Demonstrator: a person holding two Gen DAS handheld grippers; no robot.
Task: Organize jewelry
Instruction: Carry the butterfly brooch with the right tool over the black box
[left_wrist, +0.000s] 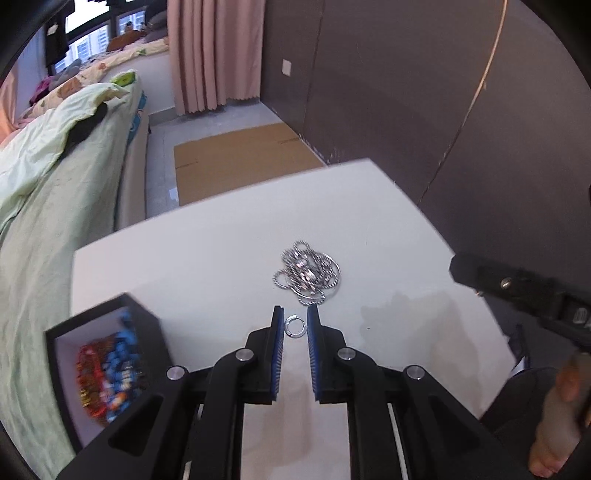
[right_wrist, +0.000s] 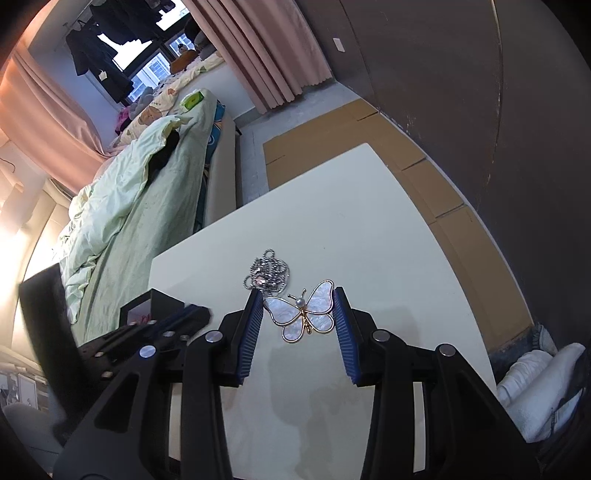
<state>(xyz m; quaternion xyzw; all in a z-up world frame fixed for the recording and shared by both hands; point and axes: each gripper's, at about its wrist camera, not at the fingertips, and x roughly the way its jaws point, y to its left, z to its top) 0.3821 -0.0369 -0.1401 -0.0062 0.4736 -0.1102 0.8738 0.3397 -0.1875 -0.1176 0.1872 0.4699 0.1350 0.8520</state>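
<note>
A butterfly brooch (right_wrist: 303, 312), with pearly white wings edged in gold and a small pearl at its head, sits between the fingers of the right gripper (right_wrist: 298, 299). The blue pads touch both wing tips, so the gripper is closed on it, above the white table (right_wrist: 369, 206).

A small silver ring (left_wrist: 294, 325) lies between the blue pads of the left gripper (left_wrist: 295, 314). The left pad (left_wrist: 277, 325) touches the ring; the right pad stands just clear of it, so the jaws are narrow but whether they pinch the ring cannot be told.

Just beyond the ring, a tangled heap of silver chains (left_wrist: 308, 271) rests on the table; the same heap shows behind the brooch in the right wrist view.

A black box (left_wrist: 107, 365) with a white inside sits at the table's left edge. It holds a jumble of red, orange and blue beaded pieces (left_wrist: 109, 373), blurred enough that single items cannot be made out. In the right wrist view the left gripper hides most of the box.

The right gripper enters the left wrist view from the right edge, cut off, with part of a hand (left_wrist: 557, 410) below it. A bed with a pale green quilt (left_wrist: 55, 177) lies beside the table.
</note>
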